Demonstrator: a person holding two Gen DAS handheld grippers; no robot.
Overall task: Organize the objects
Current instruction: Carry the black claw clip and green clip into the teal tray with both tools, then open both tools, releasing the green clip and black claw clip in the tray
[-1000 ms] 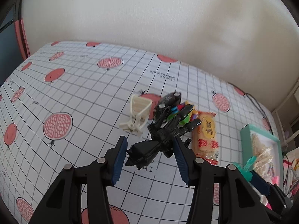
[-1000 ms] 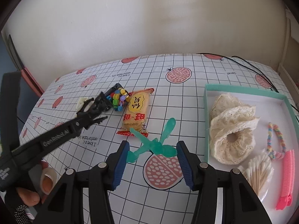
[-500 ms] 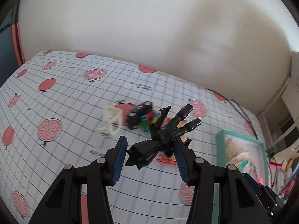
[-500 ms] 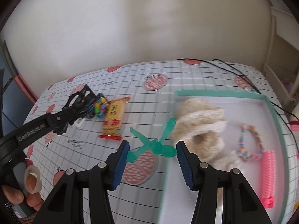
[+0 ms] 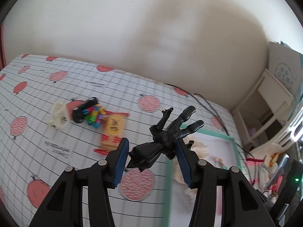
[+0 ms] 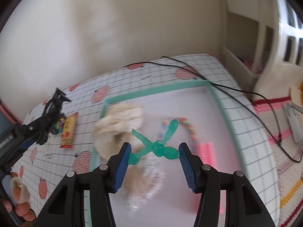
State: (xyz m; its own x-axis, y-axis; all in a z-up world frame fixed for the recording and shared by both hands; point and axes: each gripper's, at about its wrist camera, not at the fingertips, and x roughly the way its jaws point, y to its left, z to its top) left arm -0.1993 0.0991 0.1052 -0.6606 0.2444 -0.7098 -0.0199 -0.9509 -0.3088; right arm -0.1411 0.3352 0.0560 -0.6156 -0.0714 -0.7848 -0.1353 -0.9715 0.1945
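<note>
Both grippers are carried rightward over the mint-rimmed white tray: the left gripper clamps a black plastic figure, the right gripper a translucent green plastic dragonfly, frame centre.

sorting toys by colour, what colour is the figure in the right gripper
Translucent teal green figure, clearest in the right wrist view.

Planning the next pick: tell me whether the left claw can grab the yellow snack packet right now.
Probably not. The left claw is shut on a black toy figure, so its jaws are full. The yellow snack packet lies uncovered on the tablecloth, so the way looks free once the figure is set down.
</note>
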